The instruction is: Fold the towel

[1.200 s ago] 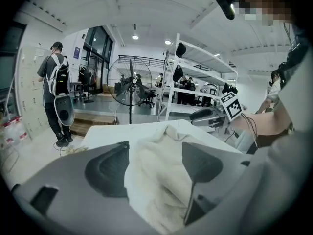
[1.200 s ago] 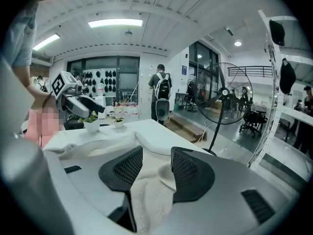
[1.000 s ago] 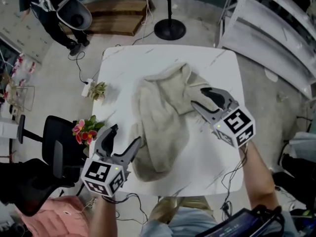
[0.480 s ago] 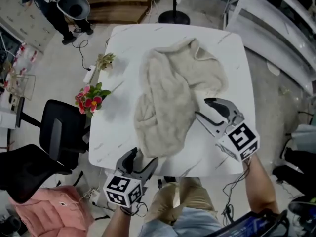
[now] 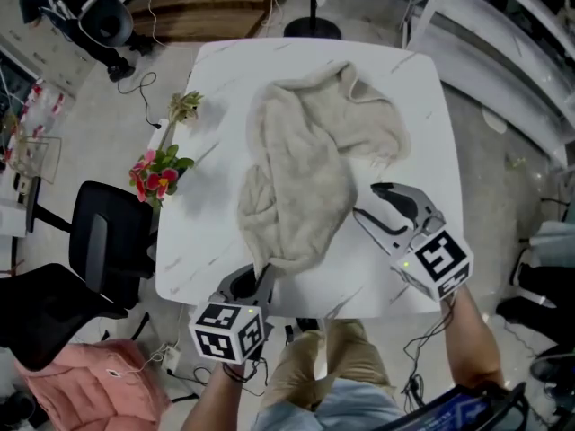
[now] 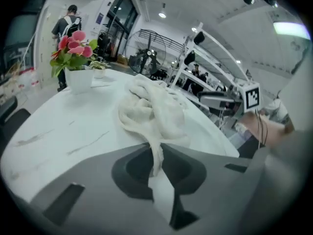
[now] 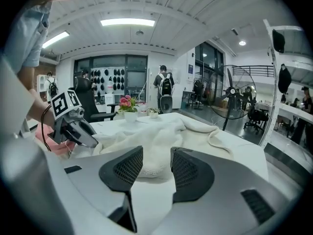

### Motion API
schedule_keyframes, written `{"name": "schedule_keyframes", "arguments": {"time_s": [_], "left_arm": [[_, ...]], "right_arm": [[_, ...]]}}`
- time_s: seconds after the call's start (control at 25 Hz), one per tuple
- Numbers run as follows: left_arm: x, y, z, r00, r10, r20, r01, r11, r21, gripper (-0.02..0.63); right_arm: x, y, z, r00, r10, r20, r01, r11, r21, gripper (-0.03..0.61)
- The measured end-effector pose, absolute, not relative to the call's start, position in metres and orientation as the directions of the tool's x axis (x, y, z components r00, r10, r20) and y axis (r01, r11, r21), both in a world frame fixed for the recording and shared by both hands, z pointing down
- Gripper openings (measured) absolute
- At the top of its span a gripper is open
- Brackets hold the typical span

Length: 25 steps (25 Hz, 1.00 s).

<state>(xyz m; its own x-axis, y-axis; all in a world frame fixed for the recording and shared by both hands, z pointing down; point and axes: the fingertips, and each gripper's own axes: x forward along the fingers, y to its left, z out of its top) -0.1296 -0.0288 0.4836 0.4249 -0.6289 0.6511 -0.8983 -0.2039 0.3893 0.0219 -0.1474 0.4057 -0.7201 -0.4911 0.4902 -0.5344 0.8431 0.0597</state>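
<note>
Cream towel (image 5: 301,173) lay crumpled on the counter (image 5: 216,106), seemingly its near corner pinched by the left gripper (image 5: 258,281), jaws just closed on it for spreading, while the right gripper (image 5: 368,201) hovered, jaws wide, beside its right edge.

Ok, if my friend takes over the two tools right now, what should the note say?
Left tool: jaws just closed on the towel's near corner at the table's front edge.
Right tool: open, empty, close beside the towel's right side.
Towel: crumpled mid-table, no fold yet.
Done: one corner gripped.
Left to do: probably grab another corner, spread it flat, fold.
</note>
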Motion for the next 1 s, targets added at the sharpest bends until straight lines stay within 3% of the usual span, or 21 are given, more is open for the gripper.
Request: {"name": "schedule_keyframes", "arguments": {"time_s": [0.04,0.44,0.76,1.0], "left_arm": [[-0.131,-0.031,0.478,0.436,-0.643,0.629,-0.887,-0.191,0.421,0.04],[-0.163,-0.034,0.332,0.448,-0.773,0.45,-0.86,-0.234,0.454,0.04],[-0.196,0.005,0.259,0.402,-0.865,0.3,-0.771,-0.143,0.62,0.04],[-0.24,0.033,0.265,0.318,-0.891,0.324,-0.771,-0.044,0.635,0.041]], "right_arm": [[0.023,-0.15,0.403,-0.725,-0.497,0.476,-0.534,0.843,0.067,0.192],[0.034,-0.151,0.354,-0.714,-0.546,0.438,-0.571,0.816,0.088,0.187],[0.025,-0.125,0.31,-0.738,-0.554,0.385,-0.557,0.822,0.117,0.183],[0.019,-0.113,0.306,-0.744,-0.54,0.394,-0.533,0.835,0.139,0.183]]}}
